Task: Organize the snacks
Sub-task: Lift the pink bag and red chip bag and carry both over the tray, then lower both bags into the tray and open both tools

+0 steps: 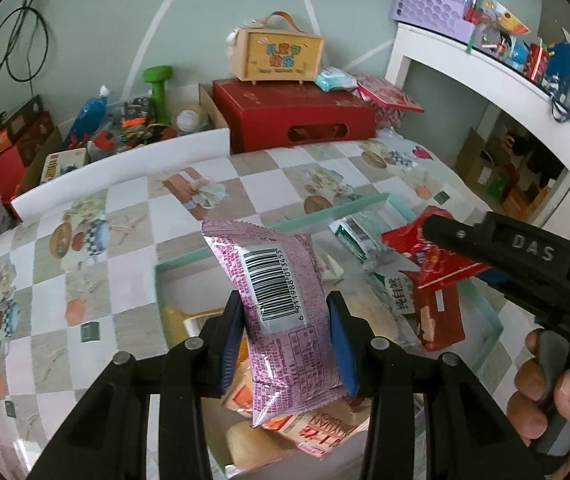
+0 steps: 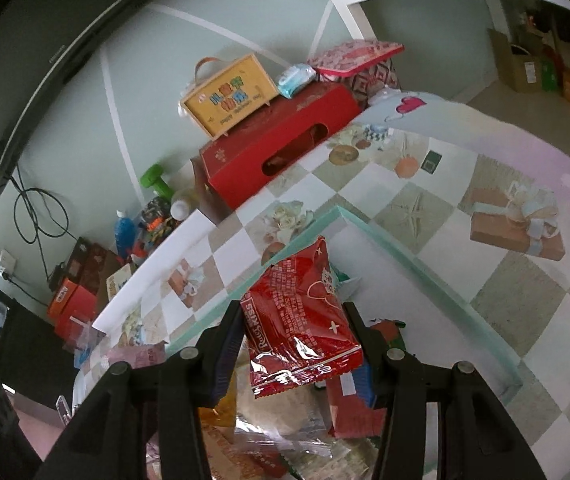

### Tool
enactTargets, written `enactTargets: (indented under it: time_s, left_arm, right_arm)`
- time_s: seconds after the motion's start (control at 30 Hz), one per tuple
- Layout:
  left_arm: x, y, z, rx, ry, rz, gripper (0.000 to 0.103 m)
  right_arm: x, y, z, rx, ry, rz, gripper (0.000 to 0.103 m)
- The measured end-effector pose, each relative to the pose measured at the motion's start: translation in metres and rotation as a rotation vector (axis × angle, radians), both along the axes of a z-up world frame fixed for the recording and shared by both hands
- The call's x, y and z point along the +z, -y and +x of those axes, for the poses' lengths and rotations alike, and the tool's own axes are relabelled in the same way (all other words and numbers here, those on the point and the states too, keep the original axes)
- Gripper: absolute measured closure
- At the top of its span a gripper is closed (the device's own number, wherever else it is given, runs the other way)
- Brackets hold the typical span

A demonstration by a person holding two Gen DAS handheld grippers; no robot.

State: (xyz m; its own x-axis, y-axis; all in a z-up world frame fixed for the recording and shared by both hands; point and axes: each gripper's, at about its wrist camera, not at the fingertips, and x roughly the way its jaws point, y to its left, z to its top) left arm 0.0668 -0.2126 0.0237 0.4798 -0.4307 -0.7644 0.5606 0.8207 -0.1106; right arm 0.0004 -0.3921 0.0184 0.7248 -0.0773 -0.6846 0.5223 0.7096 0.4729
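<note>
- One pink snack packet (image 1: pixel 275 304), centre of the left view.
- One red snack packet (image 2: pixel 305 320), centre of the right view.
- One green dumbbell (image 1: pixel 159 90), upper left.
- One red box (image 1: pixel 297 118), upper centre.

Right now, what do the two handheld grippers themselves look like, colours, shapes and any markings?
Both are black plastic with angular linkage arms joined by round silver pivot pins. The left gripper has blue pads on its fingers. The right gripper looks the same; its side bears raised letters reading DAS, and the handle has a grey trigger.
</note>
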Motion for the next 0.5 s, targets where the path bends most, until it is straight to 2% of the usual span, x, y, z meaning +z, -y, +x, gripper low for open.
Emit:
enactTargets:
  time_s: [0.23, 0.5]
  left_arm:
    - [-0.01, 0.011, 0.0, -0.014, -0.013, 0.009, 0.06]
    - [-0.008, 0.011, 0.0, -0.013, -0.013, 0.003, 0.06]
  right_arm:
    - [-0.014, -0.01, 0.017, 0.046, -0.044, -0.001, 0.052]
    - [-0.015, -0.016, 0.023, 0.07, -0.067, -0.021, 0.051]
